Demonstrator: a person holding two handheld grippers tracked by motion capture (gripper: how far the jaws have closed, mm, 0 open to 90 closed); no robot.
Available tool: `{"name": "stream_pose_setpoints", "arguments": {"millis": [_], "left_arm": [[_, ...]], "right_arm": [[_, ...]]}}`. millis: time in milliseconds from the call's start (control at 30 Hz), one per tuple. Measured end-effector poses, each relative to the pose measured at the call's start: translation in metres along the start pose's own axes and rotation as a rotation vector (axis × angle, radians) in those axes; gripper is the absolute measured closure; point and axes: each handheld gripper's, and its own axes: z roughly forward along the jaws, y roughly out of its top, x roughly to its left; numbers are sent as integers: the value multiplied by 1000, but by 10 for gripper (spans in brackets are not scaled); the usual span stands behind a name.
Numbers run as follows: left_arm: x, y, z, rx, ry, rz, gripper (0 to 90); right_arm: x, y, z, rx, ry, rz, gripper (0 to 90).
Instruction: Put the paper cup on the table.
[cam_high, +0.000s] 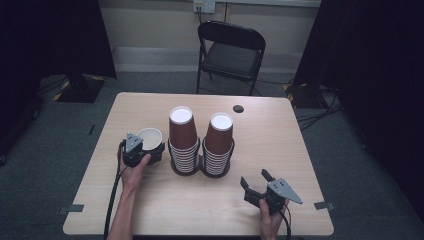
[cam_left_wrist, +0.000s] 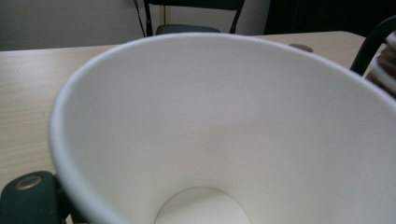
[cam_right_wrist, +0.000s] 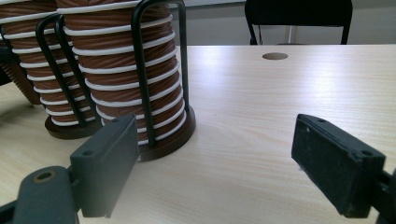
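Note:
A white-lined paper cup (cam_high: 149, 137) stands mouth up on the table (cam_high: 200, 210), left of the stacks. My left gripper (cam_high: 145, 150) has its jaws around the cup and grips it. In the left gripper view I look straight into the cup (cam_left_wrist: 224, 130); one black jaw shows at the lower left and the other is hidden behind the cup. Two stacks of upside-down brown cups (cam_high: 181, 135) (cam_high: 219, 140) sit in black wire holders at the table's middle. My right gripper (cam_high: 256, 182) rests open near the front right, pointing at the nearer stack (cam_right_wrist: 126, 70), with nothing between its jaws (cam_right_wrist: 215, 172).
A black folding chair (cam_high: 230, 50) stands beyond the table's far edge. A round cable hole (cam_high: 238, 108) lies in the tabletop behind the stacks, also seen as the hole (cam_right_wrist: 274, 56) in the right gripper view. Bare wood stretches along the front and right of the holders.

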Motion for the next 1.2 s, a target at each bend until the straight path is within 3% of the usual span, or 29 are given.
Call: {"name": "stream_pose_setpoints", "arguments": {"millis": [133,233,300,367,433,600,733,867,967,1200], "left_arm": [[-2,-1,0,33,20,27,108],[-1,-6,5,80,12,8,132],[0,-9,6,131,13,24,152],[-1,-9,6,134,21,31,155],[-2,-9,6,158,35,65,155],[-2,-10,5,185,38,60,156],[-3,-12,1,173,35,76,157],[-1,-14,-5,153,36,59,156],[-2,-15,-9,166,54,73,156],[-3,-18,-19,140,57,70,156]], "right_arm": [[0,0,0,-1,0,1,144],[0,0,0,0,0,3,144],[0,0,0,0,1,5,144],[-1,0,0,2,1,6,144],[-1,0,1,9,5,12,143],[-1,0,0,4,2,12,144],[-1,0,1,8,5,13,144],[-1,0,1,8,5,13,144],[-1,0,1,7,4,13,144],[-1,0,0,6,4,13,144]]}}
